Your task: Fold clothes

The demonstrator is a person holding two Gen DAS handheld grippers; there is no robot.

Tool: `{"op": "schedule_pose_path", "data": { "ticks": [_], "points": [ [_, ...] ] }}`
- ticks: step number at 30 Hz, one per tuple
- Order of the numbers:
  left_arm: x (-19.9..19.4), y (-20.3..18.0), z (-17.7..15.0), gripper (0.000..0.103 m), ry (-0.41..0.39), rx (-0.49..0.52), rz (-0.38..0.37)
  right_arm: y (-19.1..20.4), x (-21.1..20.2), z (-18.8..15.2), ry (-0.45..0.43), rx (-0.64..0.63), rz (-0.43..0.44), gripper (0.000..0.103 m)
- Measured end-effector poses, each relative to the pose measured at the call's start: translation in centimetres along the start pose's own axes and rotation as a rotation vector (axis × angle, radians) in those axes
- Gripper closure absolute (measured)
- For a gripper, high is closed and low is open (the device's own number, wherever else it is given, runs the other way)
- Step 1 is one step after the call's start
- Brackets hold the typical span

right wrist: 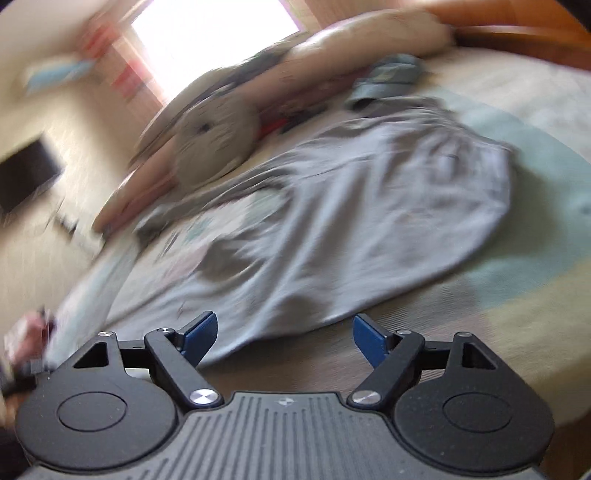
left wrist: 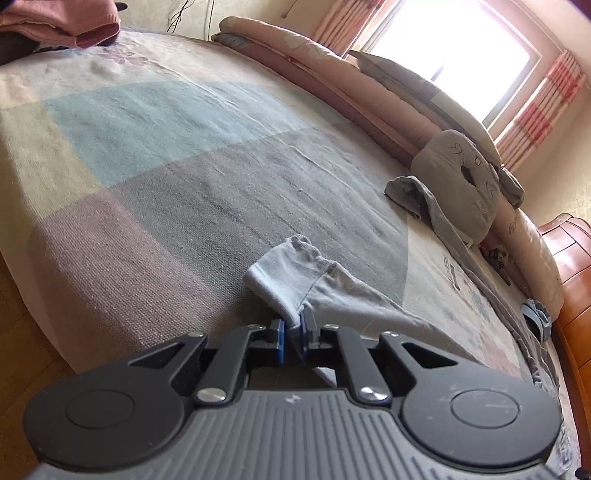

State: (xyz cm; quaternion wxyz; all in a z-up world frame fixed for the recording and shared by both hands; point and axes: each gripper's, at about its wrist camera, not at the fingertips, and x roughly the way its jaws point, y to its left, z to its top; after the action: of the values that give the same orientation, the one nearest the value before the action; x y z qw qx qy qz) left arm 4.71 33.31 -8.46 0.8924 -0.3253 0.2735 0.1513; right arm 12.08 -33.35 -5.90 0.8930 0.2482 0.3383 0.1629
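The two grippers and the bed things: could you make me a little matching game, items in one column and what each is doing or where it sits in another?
Things:
1. left gripper
2. right gripper
3. grey cushion
4. pink folded clothes

States or places:
A. wide open, holding nothing
B. far corner of the bed
C. shut on the grey garment's cuff
D. by the window-side bedding

Pairs: 1-C, 2-A, 3-D, 4-B
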Motion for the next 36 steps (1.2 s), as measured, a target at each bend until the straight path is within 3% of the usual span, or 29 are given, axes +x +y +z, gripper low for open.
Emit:
{"op": "schedule_pose_path", "data": {
  "ticks": [5,7,9,11,13,14,15,21,25,27,30,32,34,36],
  "points": [
    [0.0,0.1,0.0,0.092,-0.003,0.013,0.000,-5.7,-0.7,2.6,-0.094,0.143,-0.146,0.019],
    [0.1,0.0,0.0,0.092,-0.003,0.016,0.003,-7.8,-0.5,3.5,-0.115,0.175,-0.126,0.023],
    [0.1,-0.3,0.1,0.092,-0.004,0.028,0.012,-8.6,0.3,4.3,-0.134,0.173,-0.147,0.035],
    [-0.1,-0.2,0.2,0.092,-0.018,0.025,0.021,-8.9,1.2,4.9,-0.155,0.163,-0.179,0.038],
    [-0.4,-0.2,0.4,0.092,-0.032,0.023,0.029,-8.7,2.0,5.3,-0.167,0.141,-0.219,0.052],
    [-0.5,-0.2,0.5,0.093,-0.038,0.021,0.033,-8.5,2.3,5.5,-0.164,0.121,-0.257,0.079],
    [-0.7,-0.2,0.6,0.094,-0.045,0.020,0.038,-8.5,2.6,5.6,-0.158,0.110,-0.292,0.098],
    [-1.3,-0.1,1.2,0.096,-0.074,0.023,0.084,-9.1,0.2,5.2,-0.209,0.116,-0.359,0.098],
    [-2.0,1.0,1.1,0.094,-0.067,0.004,0.102,-9.3,-0.5,4.6,-0.183,0.103,-0.401,0.092],
    [-2.7,0.9,1.0,0.095,-0.082,0.036,0.139,-8.9,-1.5,4.5,-0.196,0.114,-0.420,0.069],
    [-3.5,-0.8,1.4,0.095,-0.084,0.127,0.148,-6.9,-2.9,4.8,-0.243,0.039,-0.468,0.057],
    [-3.8,-2.8,1.8,0.094,-0.078,0.202,0.124,-5.0,-2.7,5.4,-0.246,-0.036,-0.443,0.054],
    [-3.3,-5.5,1.7,0.092,-0.051,0.278,0.062,-2.9,-1.2,6.3,-0.193,-0.105,-0.350,0.044],
    [-2.5,-8.2,1.4,0.083,-0.010,0.349,-0.008,-0.5,1.3,7.0,-0.115,-0.181,-0.246,0.042]
  ]
}}
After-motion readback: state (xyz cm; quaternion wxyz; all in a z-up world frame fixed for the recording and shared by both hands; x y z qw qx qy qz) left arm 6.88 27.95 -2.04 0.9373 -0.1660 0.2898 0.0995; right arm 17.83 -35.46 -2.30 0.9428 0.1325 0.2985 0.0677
